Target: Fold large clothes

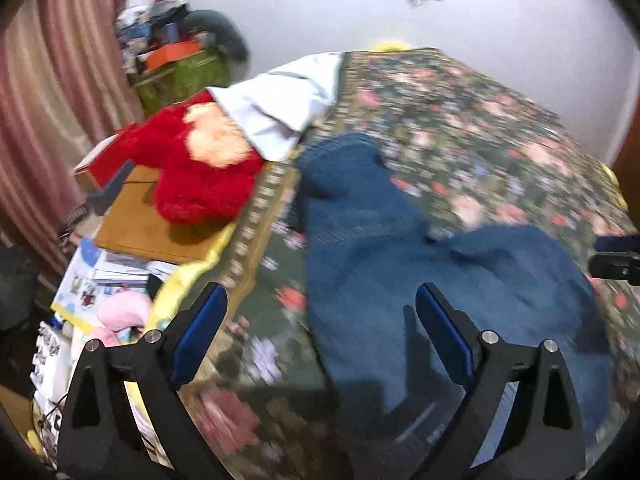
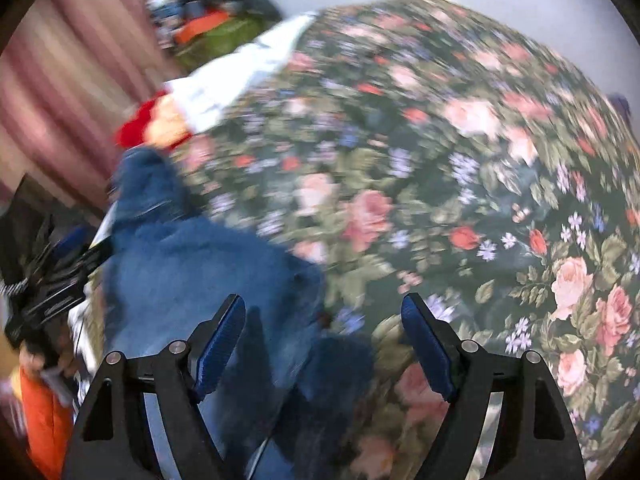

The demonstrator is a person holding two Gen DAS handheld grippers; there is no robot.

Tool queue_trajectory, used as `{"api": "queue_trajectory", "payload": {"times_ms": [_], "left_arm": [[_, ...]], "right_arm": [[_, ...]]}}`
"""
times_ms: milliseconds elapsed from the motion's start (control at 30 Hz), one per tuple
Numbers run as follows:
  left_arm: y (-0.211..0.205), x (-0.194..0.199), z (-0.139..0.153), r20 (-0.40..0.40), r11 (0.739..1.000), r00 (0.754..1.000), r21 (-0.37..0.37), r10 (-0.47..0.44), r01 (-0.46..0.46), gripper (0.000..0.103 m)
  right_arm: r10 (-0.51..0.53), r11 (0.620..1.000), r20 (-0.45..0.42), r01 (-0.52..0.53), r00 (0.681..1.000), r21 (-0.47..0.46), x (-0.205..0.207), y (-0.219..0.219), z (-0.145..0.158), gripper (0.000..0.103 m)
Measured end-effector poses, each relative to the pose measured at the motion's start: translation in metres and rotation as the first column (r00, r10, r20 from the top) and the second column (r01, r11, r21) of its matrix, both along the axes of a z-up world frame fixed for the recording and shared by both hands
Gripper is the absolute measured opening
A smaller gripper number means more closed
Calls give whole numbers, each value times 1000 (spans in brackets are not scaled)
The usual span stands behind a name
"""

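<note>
At the bottom of each wrist view, the left hand-held gripper (image 1: 320, 320) and the right hand-held gripper (image 2: 323, 328) hang released, jaws spread, nothing between the pads. Just beyond them the blue garment (image 1: 420, 264) lies rumpled on the floral bed (image 1: 480, 120), one part reaching toward the upper left. Folding looks barely started: no neat edges, most folds remain.

The garment (image 1: 400, 248) lies on the bed (image 1: 480, 120), near its left edge; a plush toy (image 1: 200, 176) and pillow (image 1: 280, 104) lie farther left.
</note>
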State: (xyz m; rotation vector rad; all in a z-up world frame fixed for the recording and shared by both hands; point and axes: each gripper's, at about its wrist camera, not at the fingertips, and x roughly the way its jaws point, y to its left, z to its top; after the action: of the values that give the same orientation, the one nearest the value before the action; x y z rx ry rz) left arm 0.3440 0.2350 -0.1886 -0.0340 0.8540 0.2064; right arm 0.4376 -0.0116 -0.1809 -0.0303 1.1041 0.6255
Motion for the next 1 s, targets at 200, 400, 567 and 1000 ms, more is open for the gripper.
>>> {"api": "queue_trajectory", "payload": {"times_ms": [200, 400, 567, 1000], "left_arm": [[-41, -41, -25, -93, 992, 989, -55, -115, 110, 97], [-46, -82, -52, -141, 995, 987, -59, -83, 76, 103], [-38, -108, -45, -194, 999, 981, 33, -3, 10, 102], [-60, -176, 116, 208, 998, 978, 36, 33, -42, 102]], "right_arm": [[189, 982, -30, -189, 982, -2, -60, 26, -6, 83], [194, 974, -95, -203, 976, -103, -82, 13, -41, 83], [108, 991, -109, -116, 988, -70, -95, -25, -30, 83], [-27, 993, 258, -3, 966, 118, -176, -73, 123, 83]]}}
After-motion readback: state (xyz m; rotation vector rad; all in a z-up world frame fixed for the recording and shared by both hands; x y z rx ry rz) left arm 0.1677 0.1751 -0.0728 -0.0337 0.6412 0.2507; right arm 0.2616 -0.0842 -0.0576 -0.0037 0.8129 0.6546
